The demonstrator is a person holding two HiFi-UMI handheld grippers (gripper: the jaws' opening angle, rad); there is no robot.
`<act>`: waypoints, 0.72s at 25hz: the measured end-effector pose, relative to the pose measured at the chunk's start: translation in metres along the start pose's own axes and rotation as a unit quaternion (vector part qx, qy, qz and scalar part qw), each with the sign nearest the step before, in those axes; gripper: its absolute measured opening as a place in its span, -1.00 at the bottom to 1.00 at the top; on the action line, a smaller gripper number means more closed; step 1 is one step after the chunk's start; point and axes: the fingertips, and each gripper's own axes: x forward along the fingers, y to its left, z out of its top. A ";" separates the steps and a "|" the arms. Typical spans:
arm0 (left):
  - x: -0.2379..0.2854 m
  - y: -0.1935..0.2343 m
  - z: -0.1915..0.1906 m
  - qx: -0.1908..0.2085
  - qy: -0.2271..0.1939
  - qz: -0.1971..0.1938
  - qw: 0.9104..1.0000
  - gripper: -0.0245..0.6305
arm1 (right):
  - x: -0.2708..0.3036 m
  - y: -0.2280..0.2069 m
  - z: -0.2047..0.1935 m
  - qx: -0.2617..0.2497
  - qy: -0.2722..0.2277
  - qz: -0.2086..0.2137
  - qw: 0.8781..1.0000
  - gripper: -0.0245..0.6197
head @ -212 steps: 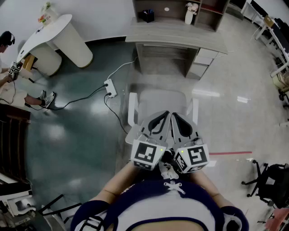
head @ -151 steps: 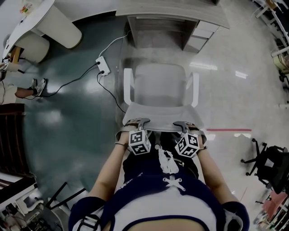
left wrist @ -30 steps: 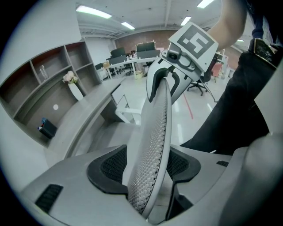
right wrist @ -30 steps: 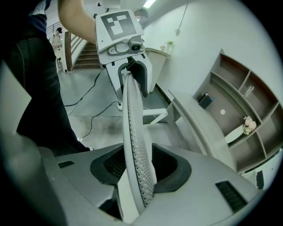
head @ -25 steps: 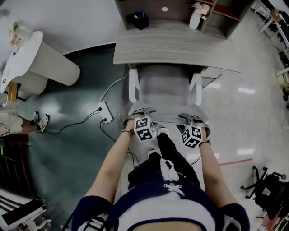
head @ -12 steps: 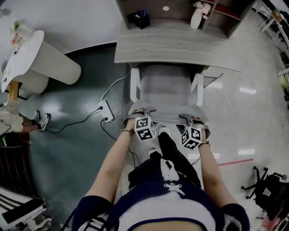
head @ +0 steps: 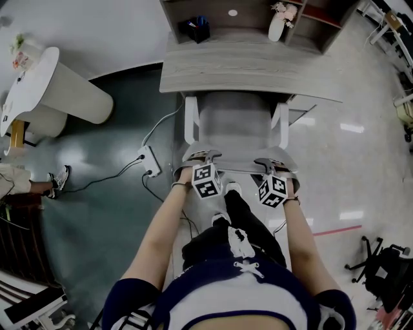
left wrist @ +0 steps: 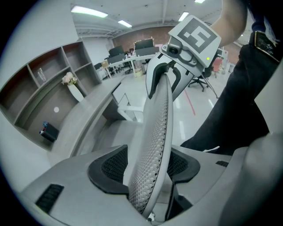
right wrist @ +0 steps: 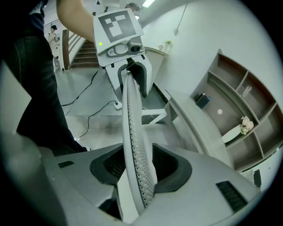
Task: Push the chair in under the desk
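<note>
A grey mesh-backed chair (head: 233, 122) stands with the front of its seat under the grey desk (head: 251, 64). Both grippers hold the top edge of its backrest (head: 235, 167). My left gripper (head: 197, 156) grips the left end, and its pads press the mesh edge (left wrist: 152, 145) from both sides. At the right end is my right gripper (head: 271, 162), whose jaws are opening slightly with the backrest edge (right wrist: 135, 150) still touched by both pads. Each gripper view shows the other gripper farther along the rim.
A white power strip (head: 150, 160) with cables lies on the floor left of the chair. Farther left stands a white round table (head: 58, 84). The shelf behind the desk holds a vase (head: 277, 19) and a dark box (head: 195, 29). A black chair base (head: 381, 258) is at the right.
Since the oldest frames both grippers took the backrest and the chair went forward under the desk. Over the last second it has hardly moved.
</note>
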 end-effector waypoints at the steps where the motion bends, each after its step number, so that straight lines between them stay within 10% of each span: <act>1: 0.001 0.002 0.000 0.001 0.000 -0.001 1.000 -0.17 | 0.001 -0.002 0.000 0.001 0.000 0.001 1.000 -0.45; 18: 0.007 0.001 0.003 -0.004 0.025 -0.018 1.000 -0.32 | 0.000 -0.014 -0.008 -0.022 -0.002 -0.006 1.000 -0.43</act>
